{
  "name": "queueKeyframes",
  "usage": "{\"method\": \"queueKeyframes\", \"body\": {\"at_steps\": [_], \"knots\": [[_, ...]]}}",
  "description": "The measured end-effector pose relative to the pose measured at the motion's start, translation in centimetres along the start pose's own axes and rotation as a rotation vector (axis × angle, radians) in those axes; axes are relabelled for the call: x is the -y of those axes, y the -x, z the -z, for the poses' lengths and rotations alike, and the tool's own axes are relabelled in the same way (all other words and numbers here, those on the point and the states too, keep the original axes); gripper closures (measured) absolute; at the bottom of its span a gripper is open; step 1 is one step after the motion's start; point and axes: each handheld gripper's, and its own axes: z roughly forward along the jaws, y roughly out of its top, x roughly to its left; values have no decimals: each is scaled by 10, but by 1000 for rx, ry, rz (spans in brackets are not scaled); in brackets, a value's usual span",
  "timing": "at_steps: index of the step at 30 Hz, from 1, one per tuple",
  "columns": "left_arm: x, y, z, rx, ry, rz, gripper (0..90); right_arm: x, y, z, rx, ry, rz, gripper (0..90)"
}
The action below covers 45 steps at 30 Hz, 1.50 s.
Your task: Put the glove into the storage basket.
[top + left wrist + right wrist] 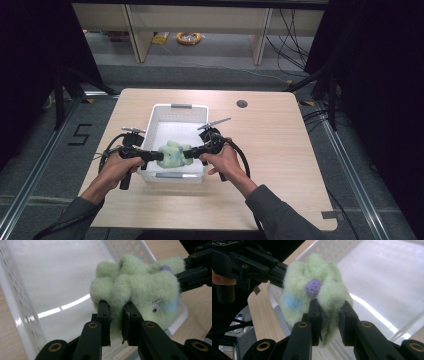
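A pale green plush toy (172, 153) with a purple dot and a blue patch hangs between both grippers over the near end of a white perforated basket (161, 114). My left gripper (159, 156) pinches the toy's left side, its black jaws pressed into the fluff of the plush toy (136, 287). My right gripper (187, 153) pinches the opposite side; in the right gripper view its jaws squeeze a fold of the plush toy (317, 290) just below the purple dot. In each gripper view the other gripper shows behind the toy. The basket (27, 322) looks bare inside.
The basket stands on a light wooden table (270, 150) with rounded corners and a dark round hole (242, 103) at the far right. Black cables trail from both grippers. Shelving legs and a yellow cable coil (188, 37) lie on the floor beyond the table.
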Motion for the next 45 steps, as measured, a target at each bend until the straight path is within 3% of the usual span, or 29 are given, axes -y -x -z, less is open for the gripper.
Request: {"method": "queueKeyframes", "body": {"at_steps": [4, 6, 7, 9, 13, 22, 29, 39, 42, 43, 45], "knots": [[-2, -6, -6, -10, -20, 4, 774, -1, 4, -8, 24, -21, -28, 748], [-1, -8, -7, -27, -46, -13, 774, -1, 5, -12, 34, -29, -29, 748], [0, -8, -9, -33, -37, 6, 773, -1, 5, -16, 37, -43, -21, 747], [1, -11, -10, -42, -64, -14, 772, -1, 6, -18, 47, -50, -21, 746], [2, -14, -14, -47, -85, -11, 769, 0, 5, -25, 63, -79, -42, 741], [0, -14, -21, -67, -120, -18, 763, -2, 5, -36, 101, -146, -52, 729], [2, -15, -26, -90, -139, -28, 750, -2, 6, -39, 115, -163, -51, 717], [-1, -11, -29, -133, -122, -46, 664, -4, 4, -40, 145, -197, -28, 621], [-3, -10, -28, -147, -103, -47, 632, -6, 2, -40, 175, -203, -1, 573], [-4, -10, -28, -155, -99, -46, 607, -8, 4, -38, 185, -193, 35, 536], [-5, -9, -26, -155, -89, -41, 604, -8, 4, -37, 183, -187, 36, 528]]}}
